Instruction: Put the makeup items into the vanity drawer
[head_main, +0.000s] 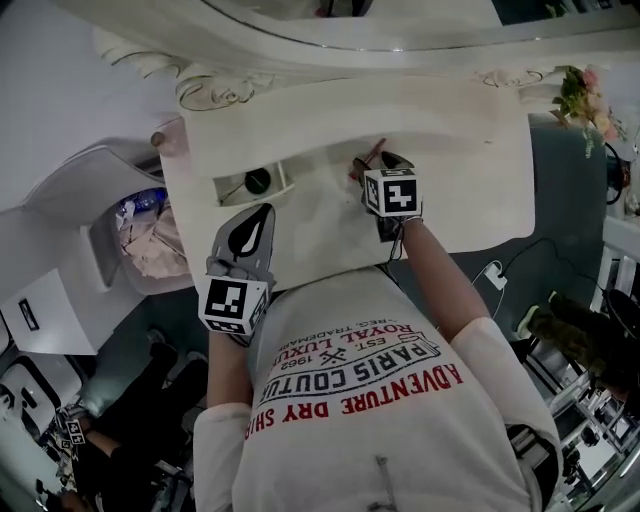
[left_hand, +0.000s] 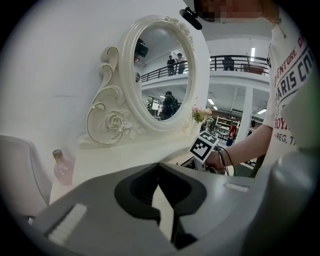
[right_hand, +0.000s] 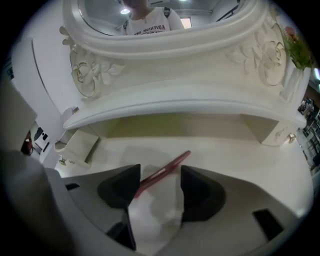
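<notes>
On the bench (right_hand: 240, 160), red pencil (right_hand: 167, 169) lies loose btwn the wide-apart jaws of the released right hand-held gripper (right_hand: 160, 176), left hand-held gripper (left_hand: 160, 172) clenched on nothing, dark round item (head_main: 258, 180) prob already in the open drawer (right_hand: 80, 146), so we reckon pencil pickup + drop still left.

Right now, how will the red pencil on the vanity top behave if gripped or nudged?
The red pencil looks thin, straight and rigid, so likely stiff and light. Round-looking on the smooth vanity top, it may roll.
</notes>
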